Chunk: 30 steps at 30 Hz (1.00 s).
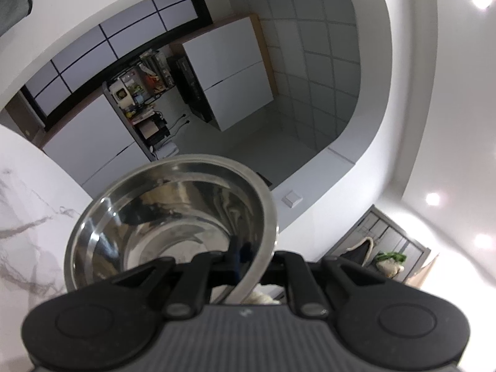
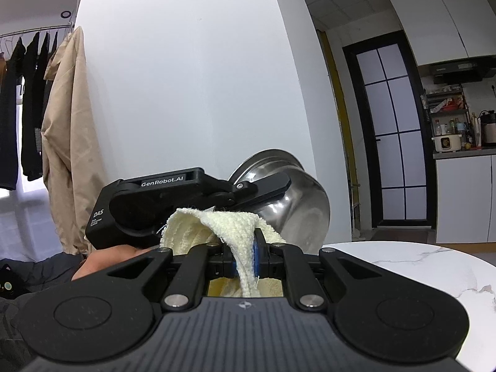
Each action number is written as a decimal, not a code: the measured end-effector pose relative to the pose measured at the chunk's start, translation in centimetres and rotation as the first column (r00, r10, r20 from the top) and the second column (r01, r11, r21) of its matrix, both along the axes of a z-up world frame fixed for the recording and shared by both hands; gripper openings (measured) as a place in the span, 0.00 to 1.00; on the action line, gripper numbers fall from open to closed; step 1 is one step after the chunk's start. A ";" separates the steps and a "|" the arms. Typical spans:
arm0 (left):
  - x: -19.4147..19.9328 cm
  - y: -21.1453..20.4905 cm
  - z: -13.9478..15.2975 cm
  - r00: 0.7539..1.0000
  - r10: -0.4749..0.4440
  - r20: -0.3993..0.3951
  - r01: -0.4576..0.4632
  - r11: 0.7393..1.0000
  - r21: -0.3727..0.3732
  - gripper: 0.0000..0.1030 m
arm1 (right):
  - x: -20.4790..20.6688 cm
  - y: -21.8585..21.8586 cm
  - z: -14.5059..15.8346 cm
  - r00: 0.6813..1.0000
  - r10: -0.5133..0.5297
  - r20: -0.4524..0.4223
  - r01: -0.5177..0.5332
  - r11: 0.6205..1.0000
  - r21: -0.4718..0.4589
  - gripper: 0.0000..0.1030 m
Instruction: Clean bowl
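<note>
1. The steel bowl [image 1: 173,217] is a shiny round thing with a rolled rim and a mirror-polished inside that throws back warped reflections. It's held up in the air and tipped on its side, not sitting on anything.
2. The left gripper [image 1: 245,257] has its jaws clamped on the bowl's rim, one finger inside and one outside. From the right wrist view you see the bowl's curved outside and flat base [image 2: 288,186].
3. The right gripper [image 2: 246,263] is pinched tight on a cream cloth [image 2: 217,229], a nubby, loopy knit thing bunched into a soft fold right next to the bowl's outer wall. Can't tell if it's actually touching.
4. The worktop [image 2: 418,266] is round, white, glossy marble-look with grey veins, below and to the right.
5. Room: smooth white wall, a black-framed glass door [image 2: 390,124], white kitchen cabinets [image 2: 465,195] with a cluttered shelf rack above, and a beige coat [image 2: 68,142] hanging beside dark clothes on a rail.
</note>
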<state>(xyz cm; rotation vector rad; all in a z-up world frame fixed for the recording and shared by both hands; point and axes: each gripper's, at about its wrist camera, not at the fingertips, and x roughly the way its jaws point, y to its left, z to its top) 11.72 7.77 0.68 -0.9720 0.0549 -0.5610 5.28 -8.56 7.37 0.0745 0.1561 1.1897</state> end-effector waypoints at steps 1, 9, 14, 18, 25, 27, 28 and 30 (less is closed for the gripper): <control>0.0 0.1 -0.1 1.000 -0.003 0.002 0.003 1.000 -0.011 0.10 | -0.1 0.1 -0.1 1.000 0.009 0.000 -0.009 1.000 -0.005 0.11; 0.3 0.5 -0.9 0.999 -0.043 0.013 0.044 0.992 -0.115 0.10 | -0.6 1.0 -0.7 0.999 0.046 0.008 -0.045 0.997 -0.060 0.11; 0.0 0.9 -1.0 0.997 -0.070 0.040 0.076 0.982 -0.171 0.10 | -0.6 1.6 -1.0 0.999 0.038 0.016 -0.036 0.993 -0.111 0.10; -0.3 1.0 -1.3 0.993 -0.097 0.071 0.111 0.966 -0.235 0.11 | -0.2 1.4 -1.1 1.000 0.007 -0.002 -0.007 0.994 -0.113 0.10; -0.5 0.8 -1.6 0.982 -0.149 0.112 0.176 0.938 -0.298 0.11 | 0.6 0.8 -1.3 0.999 -0.032 -0.040 0.028 0.994 -0.106 0.10; -0.6 0.7 -1.8 0.977 -0.169 0.129 0.203 0.924 -0.324 0.11 | 0.8 0.6 -1.4 0.997 -0.043 -0.057 0.037 0.995 -0.096 0.10; -0.7 0.7 -1.9 0.975 -0.176 0.134 0.211 0.919 -0.332 0.11 | 1.0 0.5 -1.4 0.997 -0.049 -0.066 0.043 0.995 -0.091 0.10; -0.8 0.5 -2.1 0.969 -0.195 0.149 0.236 0.907 -0.348 0.11 | 1.4 0.2 -1.6 0.994 -0.063 -0.088 0.056 0.995 -0.081 0.10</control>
